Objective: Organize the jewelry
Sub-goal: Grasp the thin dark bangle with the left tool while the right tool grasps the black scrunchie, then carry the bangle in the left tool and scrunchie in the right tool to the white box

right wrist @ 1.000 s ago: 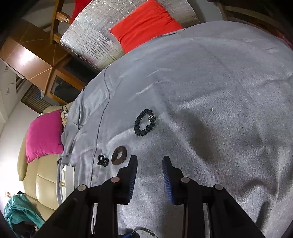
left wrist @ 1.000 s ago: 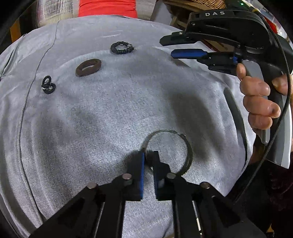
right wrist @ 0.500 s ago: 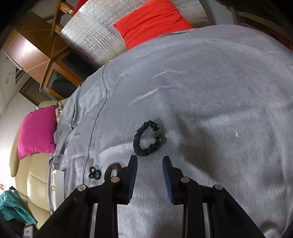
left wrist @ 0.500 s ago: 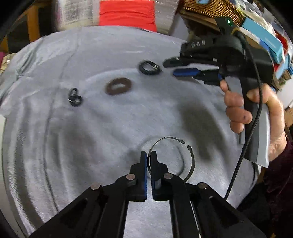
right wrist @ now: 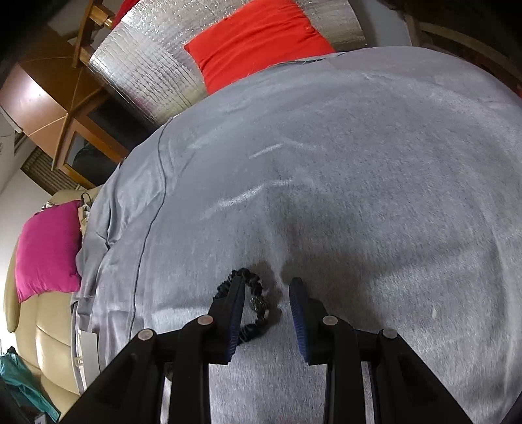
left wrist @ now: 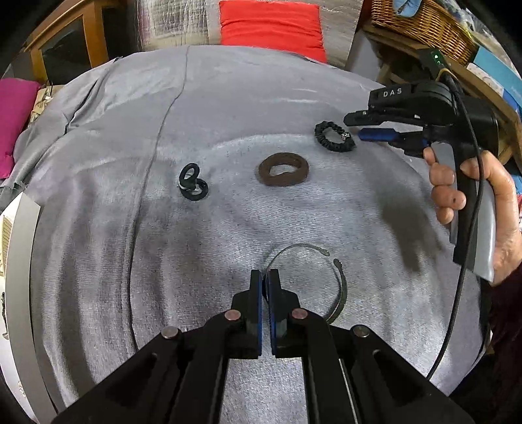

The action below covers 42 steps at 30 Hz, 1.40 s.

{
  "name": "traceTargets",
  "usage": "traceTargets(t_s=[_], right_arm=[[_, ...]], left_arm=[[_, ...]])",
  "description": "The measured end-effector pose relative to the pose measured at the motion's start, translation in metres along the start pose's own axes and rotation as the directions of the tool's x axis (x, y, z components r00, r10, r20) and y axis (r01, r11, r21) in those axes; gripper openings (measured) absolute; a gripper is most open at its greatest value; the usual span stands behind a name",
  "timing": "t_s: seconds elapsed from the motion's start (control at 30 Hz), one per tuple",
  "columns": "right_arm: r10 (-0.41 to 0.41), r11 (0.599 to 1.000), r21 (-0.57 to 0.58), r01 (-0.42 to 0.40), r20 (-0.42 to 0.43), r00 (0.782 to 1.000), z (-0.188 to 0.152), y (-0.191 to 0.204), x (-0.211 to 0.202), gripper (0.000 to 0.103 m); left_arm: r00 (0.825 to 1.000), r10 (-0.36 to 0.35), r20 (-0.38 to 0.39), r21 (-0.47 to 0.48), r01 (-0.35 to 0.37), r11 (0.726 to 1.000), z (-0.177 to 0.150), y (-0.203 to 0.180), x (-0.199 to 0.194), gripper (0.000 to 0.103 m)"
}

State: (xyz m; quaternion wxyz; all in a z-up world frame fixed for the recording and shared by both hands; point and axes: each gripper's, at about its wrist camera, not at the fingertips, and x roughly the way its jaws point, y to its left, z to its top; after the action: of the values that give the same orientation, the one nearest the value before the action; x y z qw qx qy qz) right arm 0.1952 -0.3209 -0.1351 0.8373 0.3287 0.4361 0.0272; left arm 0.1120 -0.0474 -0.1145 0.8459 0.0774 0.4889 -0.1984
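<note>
On a grey cloth [left wrist: 228,107] lie a black pair of small rings [left wrist: 193,182], a brown ring [left wrist: 283,169] and a black beaded bracelet [left wrist: 334,136]. My left gripper [left wrist: 265,277] is shut on the near side of a thin open metal bangle [left wrist: 339,283] and holds it just over the cloth. My right gripper [left wrist: 355,125] is open, its fingertips right beside the black bracelet. In the right wrist view the black bracelet [right wrist: 257,303] lies between the open fingers, close to the left one, and the right gripper [right wrist: 266,288] hangs low over it.
A red cushion [left wrist: 270,29] and silver padding lie beyond the cloth's far edge. A wicker basket [left wrist: 424,22] and boxes stand at the back right. A pink cushion [right wrist: 45,251] and a beige sofa lie to the left.
My left gripper has shut on the bangle and lifted back from the cloth. My right gripper has moved forward and down until the black bracelet sits between its fingers.
</note>
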Motion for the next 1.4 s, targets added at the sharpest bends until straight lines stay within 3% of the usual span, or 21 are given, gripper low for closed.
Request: traceTargets(t_s=[0.33,0.5,0.63,0.67,0.8,1.07,1.23,1.4], right_arm=[[-0.039,0.998,-0.04,0.038,-0.021,0.999,0.005,0.014,0.024,0.032],[-0.154,0.975,-0.163,0.15,-0.011,0.988,0.0,0.035,0.031,0.03],[-0.245,0.94,-0.243,0.241,0.014,0.969,-0.007,0.044,0.033,0.013],[-0.251,0.937,-0.249,0.247,0.016,0.968,-0.008,0.044,0.033,0.012],[-0.206,0.957,-0.21,0.201,-0.001,0.979,-0.006,0.038,0.026,0.012],[-0.074,0.989,-0.131,0.066,-0.058,0.996,-0.014,0.027,-0.004,0.012],[-0.043,0.993,-0.11,0.035,-0.068,0.997,-0.027,0.022,-0.025,0.012],[-0.027,0.996,-0.089,0.021,-0.068,0.997,-0.04,0.019,-0.037,0.012]], left_arm=[[1.0,0.027,-0.007,0.013,-0.027,1.0,0.002,-0.005,0.009,0.003],[0.999,0.039,-0.019,0.023,-0.038,0.999,0.002,-0.006,0.015,0.003],[0.999,0.021,-0.03,0.009,-0.021,1.0,0.001,-0.005,0.014,0.006],[0.999,0.015,-0.032,0.004,-0.015,1.0,0.0,-0.004,0.014,0.009],[0.999,0.011,-0.03,-0.002,-0.011,1.0,-0.002,0.0,0.013,0.019],[0.999,-0.007,-0.035,-0.028,0.006,1.0,-0.002,0.006,0.008,0.019],[0.999,-0.014,-0.033,-0.034,0.013,0.999,-0.005,0.011,0.008,0.019],[0.997,-0.075,-0.037,-0.042,0.073,0.996,-0.007,0.011,0.004,0.019]])
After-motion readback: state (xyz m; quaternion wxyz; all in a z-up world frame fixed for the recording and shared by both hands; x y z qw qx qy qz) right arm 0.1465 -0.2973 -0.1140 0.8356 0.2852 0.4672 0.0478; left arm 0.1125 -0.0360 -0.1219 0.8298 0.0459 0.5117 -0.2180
